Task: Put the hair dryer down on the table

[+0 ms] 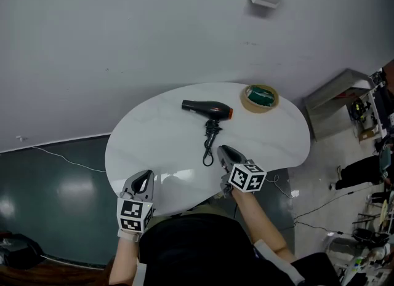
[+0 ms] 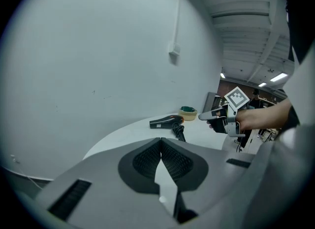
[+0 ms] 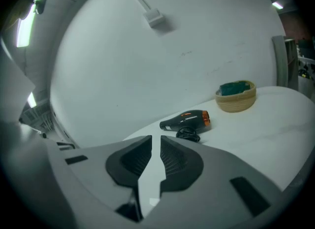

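White round counter [image 1: 154,132] against a grey wall: the hair dryer [image 1: 208,109] lies flat near its far edge, cord [image 1: 211,138] trailing toward the near edge. Left gripper [image 1: 144,178] fingers are clenched on nothing, right gripper [image 1: 225,153] fingers almost so, also empty. Placement looks done; best to back away without snagging the cord.

Hair dryer [image 1: 207,109] on table [image 1: 271,138], basket [image 1: 259,98] nearby

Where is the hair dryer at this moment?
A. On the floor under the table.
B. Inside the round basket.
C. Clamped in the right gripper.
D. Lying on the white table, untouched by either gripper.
D: the hair dryer lies on the table beside the basket, while the left gripper and the right gripper are both at the near edge with nothing between their jaws.
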### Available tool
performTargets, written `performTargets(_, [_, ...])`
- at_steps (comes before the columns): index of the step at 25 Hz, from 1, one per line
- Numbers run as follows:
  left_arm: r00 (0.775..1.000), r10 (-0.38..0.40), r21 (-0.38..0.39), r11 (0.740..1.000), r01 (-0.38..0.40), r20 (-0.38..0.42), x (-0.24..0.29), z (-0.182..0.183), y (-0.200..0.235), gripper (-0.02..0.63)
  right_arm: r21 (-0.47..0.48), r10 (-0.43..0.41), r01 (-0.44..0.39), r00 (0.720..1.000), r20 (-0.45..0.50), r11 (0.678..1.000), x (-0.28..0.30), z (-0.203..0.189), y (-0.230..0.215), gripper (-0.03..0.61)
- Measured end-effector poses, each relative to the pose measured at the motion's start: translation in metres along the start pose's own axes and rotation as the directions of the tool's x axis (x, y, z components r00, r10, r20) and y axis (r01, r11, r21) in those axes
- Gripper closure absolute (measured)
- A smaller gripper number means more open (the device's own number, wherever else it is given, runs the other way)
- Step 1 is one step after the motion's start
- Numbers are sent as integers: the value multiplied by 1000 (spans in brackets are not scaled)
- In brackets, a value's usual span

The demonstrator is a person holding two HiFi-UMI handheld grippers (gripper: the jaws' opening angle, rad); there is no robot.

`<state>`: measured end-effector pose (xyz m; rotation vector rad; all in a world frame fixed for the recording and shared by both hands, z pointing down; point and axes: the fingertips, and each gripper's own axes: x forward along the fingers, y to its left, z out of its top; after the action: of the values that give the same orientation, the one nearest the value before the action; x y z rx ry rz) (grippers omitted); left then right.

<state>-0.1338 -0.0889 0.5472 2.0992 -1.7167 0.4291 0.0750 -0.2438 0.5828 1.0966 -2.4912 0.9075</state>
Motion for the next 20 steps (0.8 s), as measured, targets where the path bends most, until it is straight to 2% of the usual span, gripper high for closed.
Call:
performTargets(5, [997,-50,11,999,50,52,-1,17,-5,604,-96,33,-27,998,61,995,-34,16,34,537])
performTargets(12, [984,-131,43,991,126,121,-8,38,-17,604,-221,53,-27,993,110,975,-78,22,74,538])
performTargets(20, [970,-186,85,981,174,154,-18,52,-30,604,-300,53,-4,986,156,954,-111,14,103,538])
